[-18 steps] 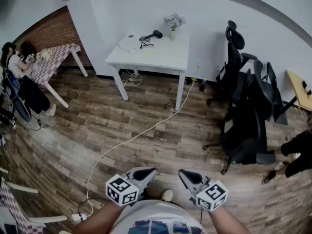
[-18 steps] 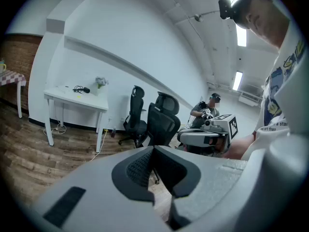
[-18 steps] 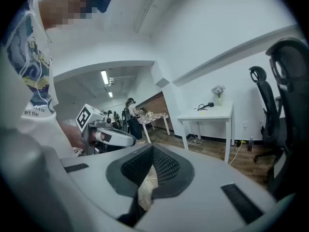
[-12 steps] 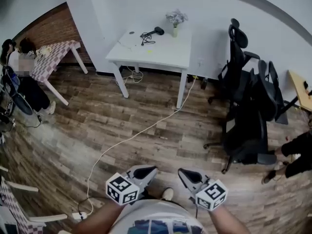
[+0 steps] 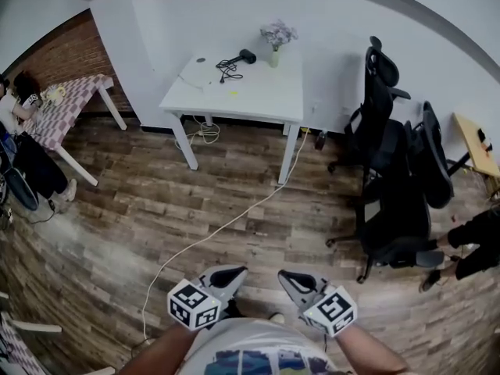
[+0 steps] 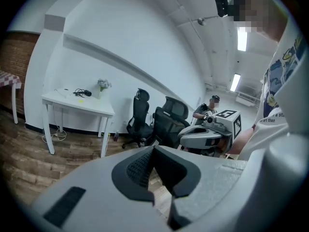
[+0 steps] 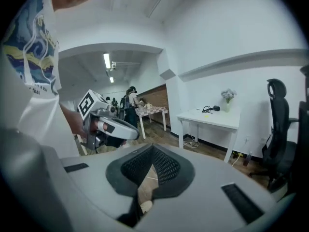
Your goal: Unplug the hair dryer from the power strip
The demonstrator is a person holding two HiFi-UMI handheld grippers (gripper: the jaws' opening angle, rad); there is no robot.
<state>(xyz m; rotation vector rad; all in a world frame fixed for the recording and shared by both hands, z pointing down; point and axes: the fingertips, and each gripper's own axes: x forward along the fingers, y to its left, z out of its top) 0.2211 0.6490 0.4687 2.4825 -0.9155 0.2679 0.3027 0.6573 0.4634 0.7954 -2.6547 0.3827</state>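
Observation:
A black hair dryer (image 5: 243, 55) lies with its coiled cord on the white table (image 5: 258, 92) against the far wall, several steps away. It also shows small and distant as the hair dryer (image 6: 83, 92) and hair dryer (image 7: 213, 108) in the two gripper views. I cannot make out a power strip. My left gripper (image 5: 239, 271) and right gripper (image 5: 285, 275) are held side by side close to my body, far from the table. Both are shut and empty: the left gripper (image 6: 153, 151) and right gripper (image 7: 152, 149) have their pads meeting at the tips.
A white cable (image 5: 219, 229) runs over the wooden floor from the table leg toward the lower left. A flower vase (image 5: 276, 37) stands on the table. Black office chairs (image 5: 394, 178) crowd the right. A checked table (image 5: 74, 100) and a person (image 5: 27, 143) are at left.
The head view has shifted: the white table and chairs sit slightly nearer and more to the left. Both grippers stay shut and held low in front of my body.

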